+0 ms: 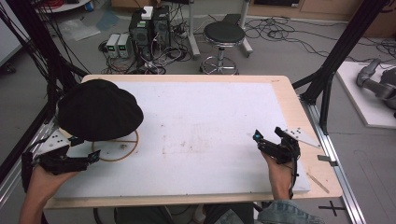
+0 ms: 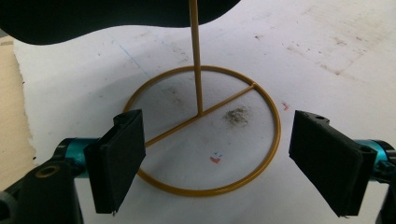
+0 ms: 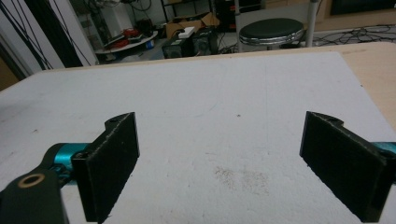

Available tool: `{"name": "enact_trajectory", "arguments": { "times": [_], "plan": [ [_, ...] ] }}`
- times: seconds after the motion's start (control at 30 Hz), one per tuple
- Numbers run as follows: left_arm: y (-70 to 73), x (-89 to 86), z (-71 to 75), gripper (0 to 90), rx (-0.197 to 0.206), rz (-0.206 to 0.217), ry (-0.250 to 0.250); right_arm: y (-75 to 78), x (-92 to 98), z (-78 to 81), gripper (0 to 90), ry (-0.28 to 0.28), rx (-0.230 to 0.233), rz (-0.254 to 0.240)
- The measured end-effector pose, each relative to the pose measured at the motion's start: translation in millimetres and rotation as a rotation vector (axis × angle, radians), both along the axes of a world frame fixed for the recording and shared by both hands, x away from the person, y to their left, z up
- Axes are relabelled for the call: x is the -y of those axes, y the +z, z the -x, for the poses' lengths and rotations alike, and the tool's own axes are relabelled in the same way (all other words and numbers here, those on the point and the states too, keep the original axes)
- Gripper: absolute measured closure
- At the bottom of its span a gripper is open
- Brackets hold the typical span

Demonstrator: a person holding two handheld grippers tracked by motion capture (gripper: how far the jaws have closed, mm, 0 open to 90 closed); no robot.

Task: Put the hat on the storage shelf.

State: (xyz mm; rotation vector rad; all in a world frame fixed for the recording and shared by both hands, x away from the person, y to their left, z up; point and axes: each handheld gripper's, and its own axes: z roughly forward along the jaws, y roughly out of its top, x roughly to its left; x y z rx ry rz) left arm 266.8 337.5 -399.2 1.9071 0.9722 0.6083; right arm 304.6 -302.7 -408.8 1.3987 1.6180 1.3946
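Your left gripper hangs spread before the gold wire stand's ring base, where the black round hat sits untouched on the pole at the table's left; your right gripper waits wide open over bare white board, so everything remains

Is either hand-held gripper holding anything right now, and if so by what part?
Nothing is held. The left hand-held gripper is open in front of the gold hat stand; the right hand-held gripper is open over the white board.
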Motion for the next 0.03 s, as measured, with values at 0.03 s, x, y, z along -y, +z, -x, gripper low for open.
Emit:
{"name": "enact_trajectory", "arguments": {
  "times": [0.03],
  "plan": [
    [-0.1, 0.3, -0.3, 18.8, -0.001, -0.002, -0.003, -0.4, 0.0, -0.2, 11.6, -0.001, -0.001, 0.004]
  ]
}}
